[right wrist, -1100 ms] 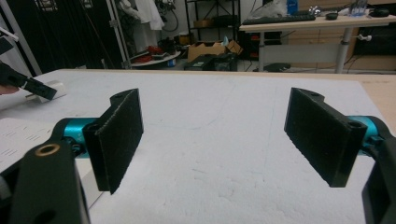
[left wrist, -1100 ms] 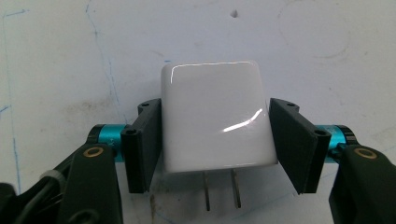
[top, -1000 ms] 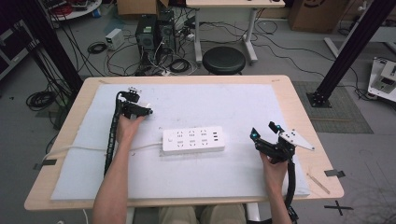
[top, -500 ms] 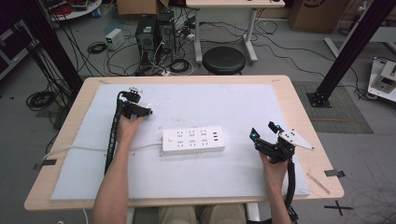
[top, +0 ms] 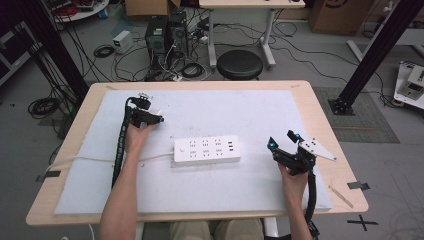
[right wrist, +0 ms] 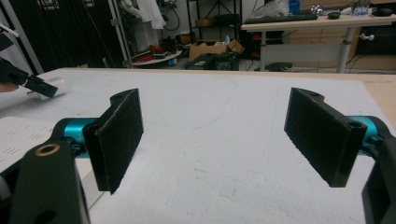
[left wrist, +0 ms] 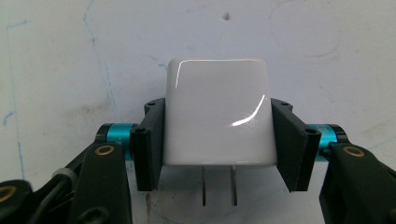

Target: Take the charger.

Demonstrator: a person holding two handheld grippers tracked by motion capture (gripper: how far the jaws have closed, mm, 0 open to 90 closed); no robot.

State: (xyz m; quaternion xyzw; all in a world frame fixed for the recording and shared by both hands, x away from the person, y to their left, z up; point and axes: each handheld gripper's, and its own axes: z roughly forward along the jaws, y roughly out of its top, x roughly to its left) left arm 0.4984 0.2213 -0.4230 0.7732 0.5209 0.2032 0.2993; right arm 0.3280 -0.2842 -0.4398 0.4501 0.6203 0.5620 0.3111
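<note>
High view, left to right: the left gripper (top: 159, 120) sits on the far-left part of the white mat (top: 250, 200), jaws pointing toward the table's middle. Its jaws have just been closing and are now clamped on a white plug adapter (top: 155, 113). In the left gripper view the adapter (left wrist: 218, 112) is pinched squarely between both pads (left wrist: 150, 140), each pad pressed flat against one side of its glossy body; its two metal prongs (left wrist: 218, 185) point back toward the camera, and the mat lies under it.

At mid-table lies a white power strip (top: 207, 149), flat on the mat, near the adapter but apart from it, with its white cord (top: 100, 160) running off toward the left edge.

At the right, the right gripper (top: 282, 142) is held over the mat's near-right area, well apart from the strip. The right gripper view shows its jaws spread wide with nothing between the pads (right wrist: 119, 135).
</note>
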